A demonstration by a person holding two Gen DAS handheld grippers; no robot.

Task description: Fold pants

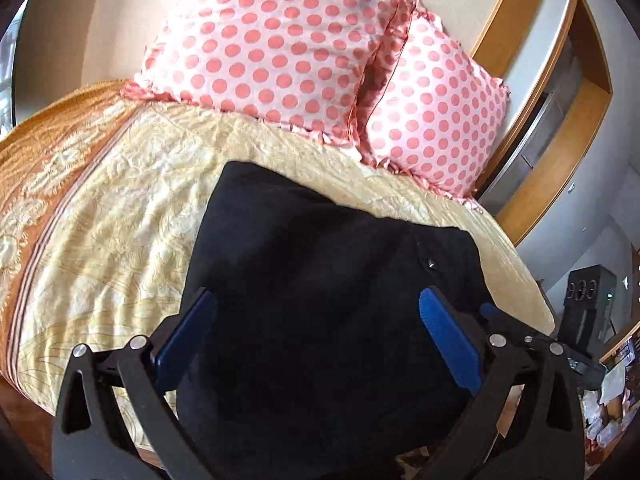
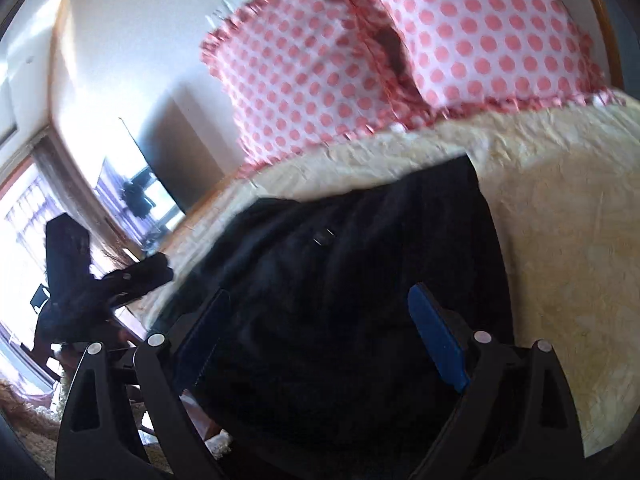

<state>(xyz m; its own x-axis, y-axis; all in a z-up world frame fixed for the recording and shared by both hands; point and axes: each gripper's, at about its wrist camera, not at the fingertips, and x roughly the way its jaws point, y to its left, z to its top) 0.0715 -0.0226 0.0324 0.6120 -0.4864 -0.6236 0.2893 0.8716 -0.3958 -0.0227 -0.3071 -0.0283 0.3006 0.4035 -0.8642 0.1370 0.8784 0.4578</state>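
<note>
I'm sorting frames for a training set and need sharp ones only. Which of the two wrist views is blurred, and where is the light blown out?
Left wrist view: sharp, evenly lit, pillow dots crisp, only fisheye bending at the edges. Right wrist view: motion-smeared, pillows and bedspread soft, the window at left overexposed to white. In both, the black pants show almost no fold detail.

Black pants (image 1: 320,300) lie folded into a compact rectangle on the yellow bedspread (image 1: 120,216).
</note>
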